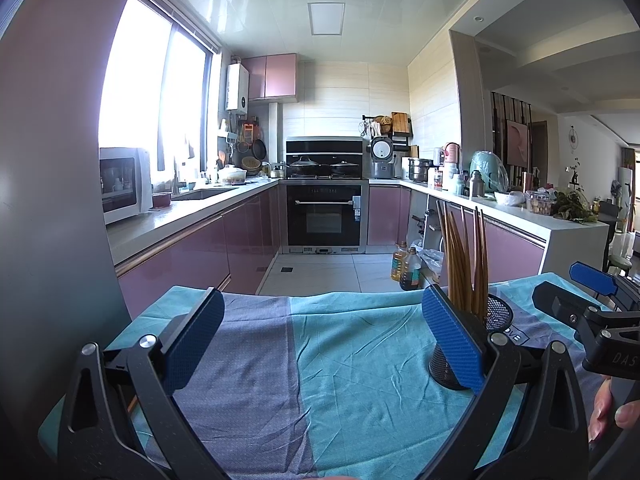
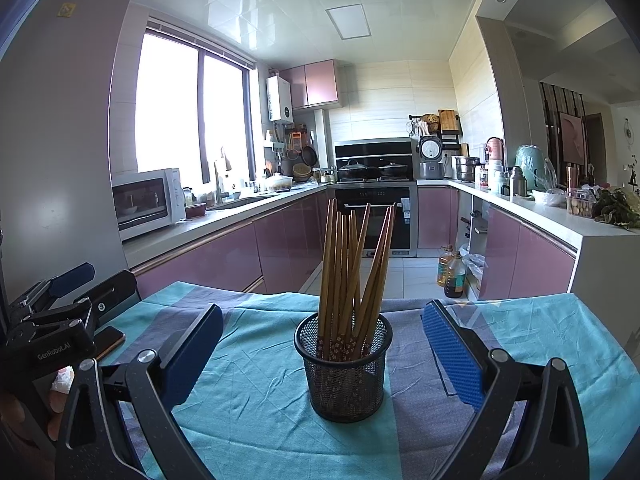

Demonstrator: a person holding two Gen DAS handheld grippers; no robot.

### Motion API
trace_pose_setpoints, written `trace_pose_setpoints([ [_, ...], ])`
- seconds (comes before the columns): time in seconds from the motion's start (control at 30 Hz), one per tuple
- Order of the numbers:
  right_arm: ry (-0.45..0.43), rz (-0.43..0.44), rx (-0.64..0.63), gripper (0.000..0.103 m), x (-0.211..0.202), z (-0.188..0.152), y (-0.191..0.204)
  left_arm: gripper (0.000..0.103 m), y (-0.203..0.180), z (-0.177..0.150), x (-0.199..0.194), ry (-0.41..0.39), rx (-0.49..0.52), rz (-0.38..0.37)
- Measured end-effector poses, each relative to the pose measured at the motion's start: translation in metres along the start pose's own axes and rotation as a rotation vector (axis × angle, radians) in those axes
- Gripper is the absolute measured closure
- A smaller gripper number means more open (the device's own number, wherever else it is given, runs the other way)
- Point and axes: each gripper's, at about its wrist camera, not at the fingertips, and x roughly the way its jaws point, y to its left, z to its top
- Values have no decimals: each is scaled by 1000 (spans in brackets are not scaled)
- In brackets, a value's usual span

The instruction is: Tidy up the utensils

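Observation:
A black mesh cup (image 2: pixel 343 364) stands upright on the teal and grey cloth (image 2: pixel 260 392), holding several brown chopsticks (image 2: pixel 352 272) that lean apart. My right gripper (image 2: pixel 322 350) is open, with the cup between its blue pads and touching neither. In the left wrist view the same cup (image 1: pixel 496 320) and chopsticks (image 1: pixel 466 256) show just behind my right-hand pad. My left gripper (image 1: pixel 322 340) is open over bare cloth (image 1: pixel 352 360), nothing between its fingers. The right gripper's black body (image 1: pixel 592 316) shows at the far right there.
A phone (image 2: pixel 108 340) lies on the cloth at the left, beside the left gripper's body (image 2: pixel 52 320). Beyond the table edge is a kitchen: pink cabinets, an oven (image 2: pixel 374 216), a microwave (image 2: pixel 148 200), oil bottles (image 2: pixel 452 272) on the floor. A hand (image 1: pixel 612 412) holds the right tool.

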Motion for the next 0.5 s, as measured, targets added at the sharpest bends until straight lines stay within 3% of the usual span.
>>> trace_pose_setpoints([
  [0.5,-1,-1,2,6,0,-1,1,6,1,-2,0,4,-1,-1],
])
